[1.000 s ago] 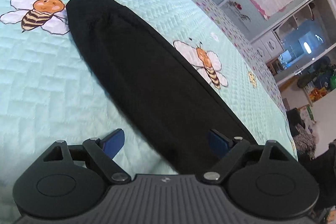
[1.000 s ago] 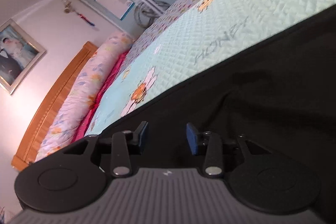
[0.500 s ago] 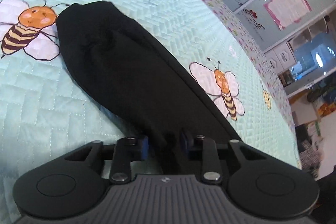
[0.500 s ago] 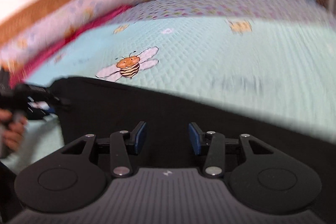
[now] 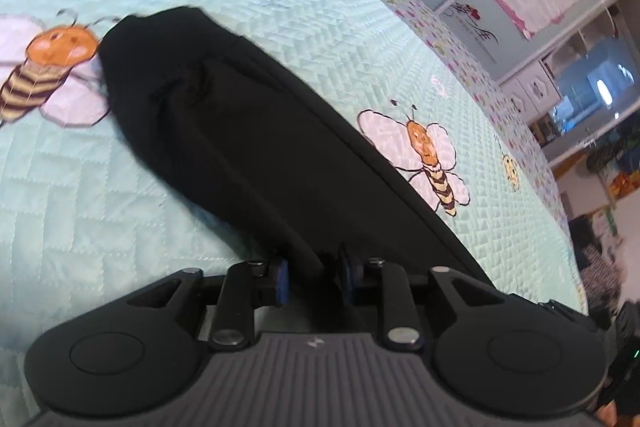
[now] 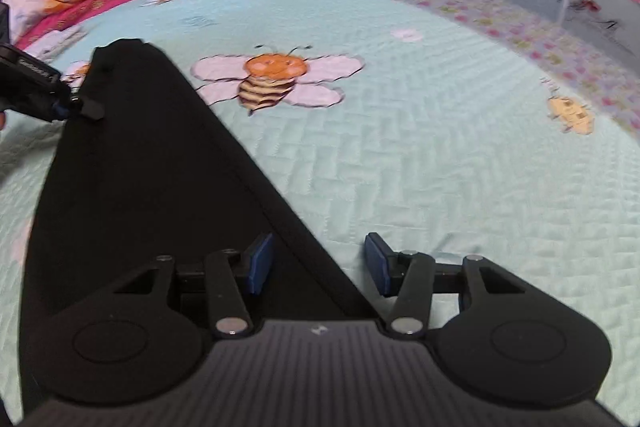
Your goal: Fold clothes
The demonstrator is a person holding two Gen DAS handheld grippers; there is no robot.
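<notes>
Narrowed since before, the left gripper (image 5: 313, 277) jaws, now opening, pinch the black garment (image 5: 248, 147).

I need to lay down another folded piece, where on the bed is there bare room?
Free: the quilt right of the black garment, past the big bee; also the near-left quilt in the left view. Crowded: the garment strip, where the left tool grips it.

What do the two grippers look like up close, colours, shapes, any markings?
Both look alike. The left gripper and right gripper each have a ribbed dark grey body with a small pale logo, two round black discs at the sides, and black link arms with silver pivot pins. The fingers carry blue pads. No cables or sleeves are visible.
</notes>
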